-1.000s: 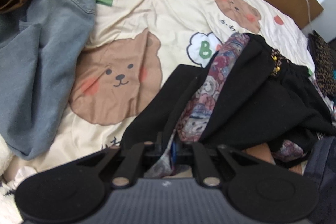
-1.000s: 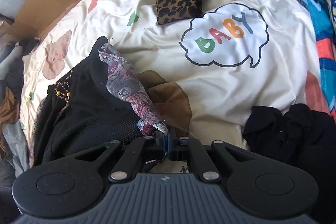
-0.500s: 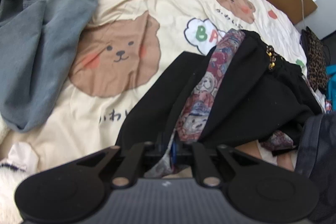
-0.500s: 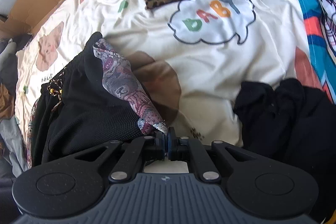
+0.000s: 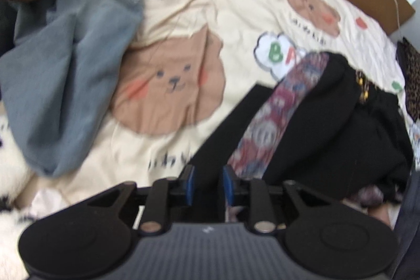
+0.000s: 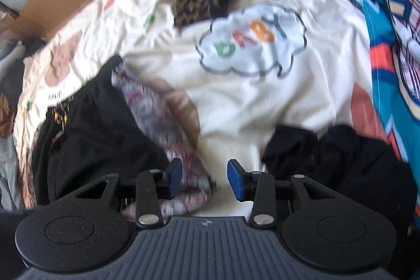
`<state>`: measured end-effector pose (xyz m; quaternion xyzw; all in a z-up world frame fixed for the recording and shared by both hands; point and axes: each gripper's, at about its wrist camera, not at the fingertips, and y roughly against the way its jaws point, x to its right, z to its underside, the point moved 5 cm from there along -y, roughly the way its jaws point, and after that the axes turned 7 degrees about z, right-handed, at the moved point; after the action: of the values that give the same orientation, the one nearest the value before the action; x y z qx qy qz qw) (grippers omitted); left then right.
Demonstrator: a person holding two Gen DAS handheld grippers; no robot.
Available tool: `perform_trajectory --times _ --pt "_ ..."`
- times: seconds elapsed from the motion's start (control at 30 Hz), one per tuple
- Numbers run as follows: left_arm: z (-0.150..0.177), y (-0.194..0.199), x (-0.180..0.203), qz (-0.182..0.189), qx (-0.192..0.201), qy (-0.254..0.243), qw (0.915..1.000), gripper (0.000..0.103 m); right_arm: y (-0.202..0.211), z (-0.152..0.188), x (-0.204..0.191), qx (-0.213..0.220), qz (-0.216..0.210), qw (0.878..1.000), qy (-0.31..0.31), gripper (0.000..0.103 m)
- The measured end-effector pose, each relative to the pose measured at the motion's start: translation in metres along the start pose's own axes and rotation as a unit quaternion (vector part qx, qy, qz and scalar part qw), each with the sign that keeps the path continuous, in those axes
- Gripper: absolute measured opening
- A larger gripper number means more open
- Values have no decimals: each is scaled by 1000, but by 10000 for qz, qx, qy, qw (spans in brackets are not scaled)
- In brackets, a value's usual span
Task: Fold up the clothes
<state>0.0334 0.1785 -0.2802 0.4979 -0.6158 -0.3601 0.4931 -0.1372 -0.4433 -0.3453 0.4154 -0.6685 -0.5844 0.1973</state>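
**Both tongs letting go of the black garment**

The black garment (image 5: 328,127), with its patterned lining (image 5: 278,120) turned out along one edge, lies bunched on the cream bear-print bedsheet (image 5: 236,4), at the near edge of the bed. The left tongs (image 5: 207,184) are opening, a narrow gap showing between the blue pads, black cloth between them but no longer pinched. The right tongs (image 6: 204,179) are opening wider; the lining's corner lies beside the left pad, free of it.

The risk, as I judge it: the fold looks lumpy and uneven, so it may slump open once released. Loose cloth could also catch on a pad and drag. Nearby, a blue garment (image 5: 68,64) and a black heap (image 6: 338,162) crowd the space.
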Motion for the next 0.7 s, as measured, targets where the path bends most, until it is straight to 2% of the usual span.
perform_trajectory --times 0.17,0.3,0.47,0.7 --pt "-41 -24 20 127 165 -204 9996 25 -12 -26 -5 274 -178 9994 -90 45" --pt "-74 -48 36 292 260 -317 9987 25 -26 -41 -19 309 -266 9992 50 45" --pt "-107 -88 65 523 250 -550 9968 24 -47 -57 -50 299 -389 9979 420 45" --pt "-136 -141 103 765 215 -810 9935 24 -79 -85 -104 453 -592 9927 952 45"
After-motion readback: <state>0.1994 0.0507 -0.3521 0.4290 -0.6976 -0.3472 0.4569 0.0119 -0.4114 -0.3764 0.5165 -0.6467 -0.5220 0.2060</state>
